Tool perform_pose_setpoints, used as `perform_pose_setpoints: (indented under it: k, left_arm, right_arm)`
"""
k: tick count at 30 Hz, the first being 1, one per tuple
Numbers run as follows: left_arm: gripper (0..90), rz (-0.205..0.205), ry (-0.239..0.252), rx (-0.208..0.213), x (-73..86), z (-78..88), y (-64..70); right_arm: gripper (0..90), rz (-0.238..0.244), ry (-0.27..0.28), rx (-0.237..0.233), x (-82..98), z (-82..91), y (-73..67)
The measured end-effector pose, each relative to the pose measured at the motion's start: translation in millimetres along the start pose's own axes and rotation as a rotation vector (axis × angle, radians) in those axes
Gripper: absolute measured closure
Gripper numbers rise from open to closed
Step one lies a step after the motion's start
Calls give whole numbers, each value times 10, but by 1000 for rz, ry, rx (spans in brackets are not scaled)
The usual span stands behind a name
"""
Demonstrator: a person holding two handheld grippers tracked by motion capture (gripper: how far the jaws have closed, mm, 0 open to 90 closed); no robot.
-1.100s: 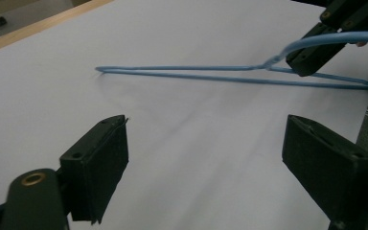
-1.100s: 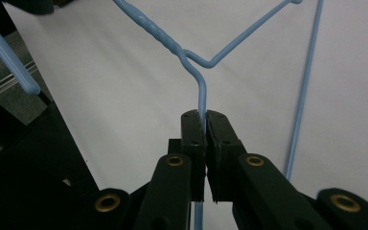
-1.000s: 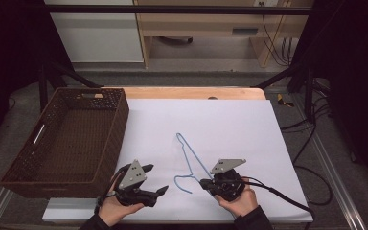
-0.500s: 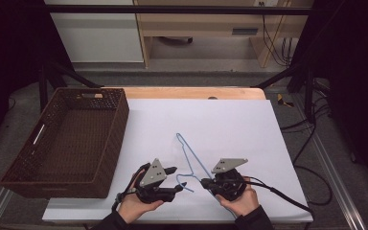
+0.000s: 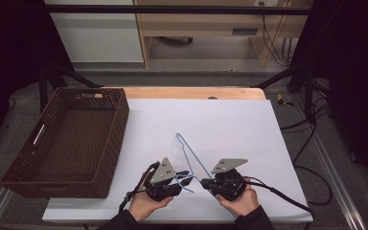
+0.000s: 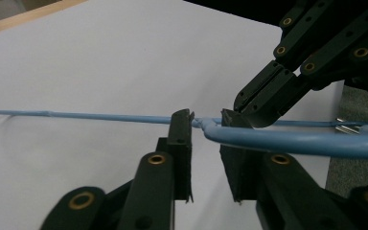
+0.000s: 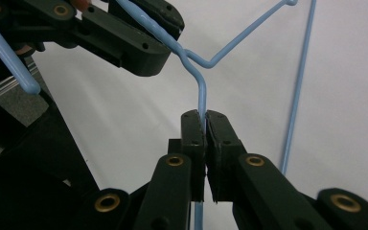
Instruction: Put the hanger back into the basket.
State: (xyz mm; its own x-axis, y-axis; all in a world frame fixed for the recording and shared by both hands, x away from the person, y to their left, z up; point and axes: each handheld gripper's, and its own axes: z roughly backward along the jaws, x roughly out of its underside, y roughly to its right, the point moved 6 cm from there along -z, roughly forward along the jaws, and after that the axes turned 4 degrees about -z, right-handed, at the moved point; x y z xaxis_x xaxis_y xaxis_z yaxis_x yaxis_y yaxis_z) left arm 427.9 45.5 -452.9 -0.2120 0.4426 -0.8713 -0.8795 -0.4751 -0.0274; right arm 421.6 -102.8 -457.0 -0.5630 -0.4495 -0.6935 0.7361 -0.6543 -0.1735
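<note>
You are pinching the blue wire hanger (image 5: 188,155) with your right gripper (image 7: 204,120), its jaws pressed together on the wire just below the bend. Your left gripper (image 6: 206,122) has just been closing; the hanger's hook sits between its jaws, with gaps showing. The hanger is lying on the white sheet (image 5: 230,124), right of the wicker basket (image 5: 62,139).
</note>
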Motion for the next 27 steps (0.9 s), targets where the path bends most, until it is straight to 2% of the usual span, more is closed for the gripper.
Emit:
perform_pose_setpoints:
  k: [1,3,6,14,16,17,18,19,24,27]
  left_arm:
    - [794,0,2,0,1,-1,3]
    - [829,2,7,-4,-2,3,6]
    - [839,13,8,-9,-3,3,3]
    - [845,10,18,-20,-20,2,28]
    - [846,2,17,-21,-25,2,40]
    - [846,0,16,-23,-33,2,50]
    - [846,0,16,-23,-33,2,50]
    - [846,-4,16,-23,-36,2,52]
    - [846,-2,14,-23,-48,2,63]
    - [845,-1,13,-24,-50,1,67]
  right_arm:
    - [874,-1,-2,-1,2,-2,-1]
    - [874,1,-4,0,5,-3,-2]
    - [874,0,-4,1,5,-4,-3]
    - [860,5,-4,8,7,10,-8]
    - [771,8,0,16,3,14,-9]
    - [737,15,7,37,4,17,-5]
    - [737,15,7,37,4,17,-5]
    - [695,20,3,56,11,0,-1]
    - [702,20,-32,73,48,-70,-1]
    - [776,28,-43,81,61,-101,-13]
